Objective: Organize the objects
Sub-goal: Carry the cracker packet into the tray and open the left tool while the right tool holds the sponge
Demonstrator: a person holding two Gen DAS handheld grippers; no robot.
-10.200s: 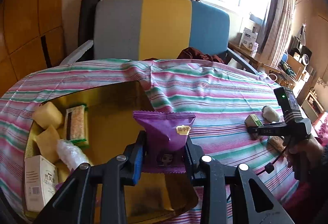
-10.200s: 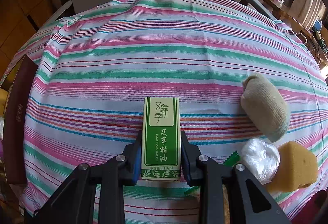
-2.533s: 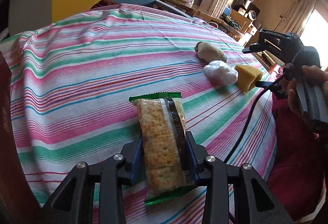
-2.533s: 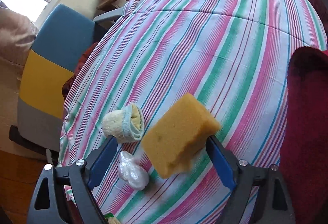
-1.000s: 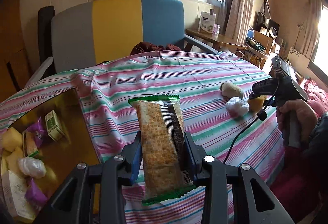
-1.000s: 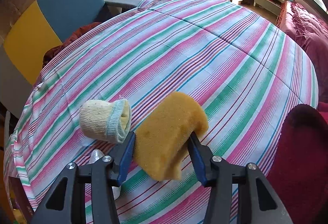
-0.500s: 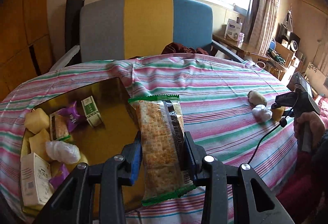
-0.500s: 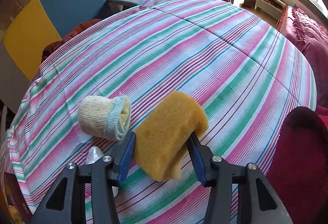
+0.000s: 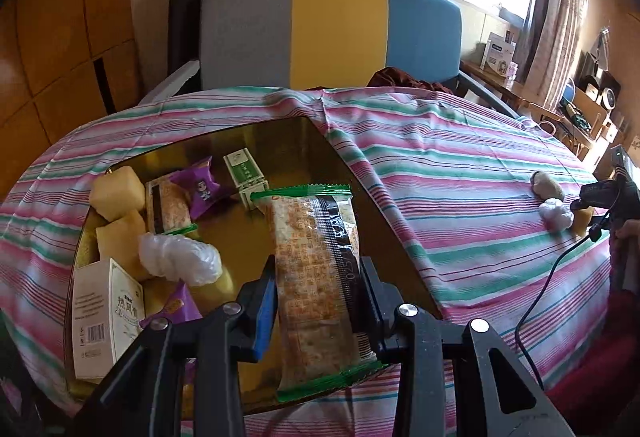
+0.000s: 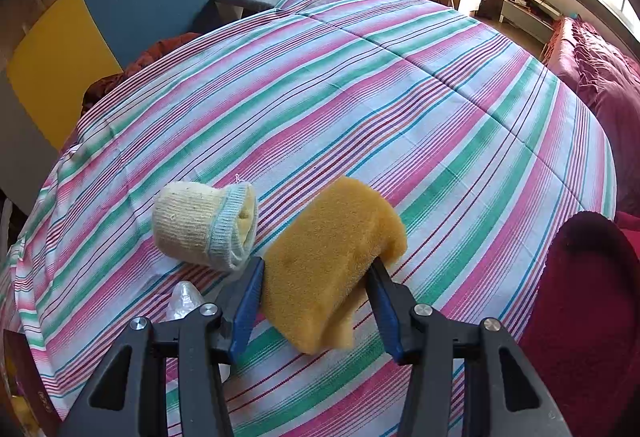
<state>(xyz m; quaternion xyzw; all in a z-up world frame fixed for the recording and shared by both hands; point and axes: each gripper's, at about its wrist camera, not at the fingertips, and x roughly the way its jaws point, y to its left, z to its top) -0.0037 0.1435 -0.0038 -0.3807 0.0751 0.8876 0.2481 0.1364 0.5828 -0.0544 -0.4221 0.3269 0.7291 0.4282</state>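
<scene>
My left gripper (image 9: 318, 291) is shut on a cracker packet (image 9: 316, 277) with green ends, held upright over the near right part of a gold tray (image 9: 288, 141). The tray holds yellow sponges (image 9: 116, 193), a second cracker packet (image 9: 168, 207), purple snack packets (image 9: 198, 187), a green box (image 9: 244, 173), a clear plastic wad (image 9: 180, 259) and a white box (image 9: 106, 311). My right gripper (image 10: 316, 301) is shut on a yellow sponge (image 10: 328, 269), squeezed between the blue pads. A rolled sock (image 10: 206, 227) lies just left of it, and a plastic wad (image 10: 182, 301) peeks out below the sock.
A striped cloth (image 10: 360, 97) covers the round table. A grey, yellow and blue chair (image 9: 332, 33) stands behind it. In the left wrist view, a hand with the other gripper (image 9: 608, 197) is at the far right by the sock (image 9: 546, 185). A dark red cushion (image 10: 588, 317) is at the right.
The left gripper has swung left with the cracker packet, bringing the tray under it. The right gripper holds still on the sponge.
</scene>
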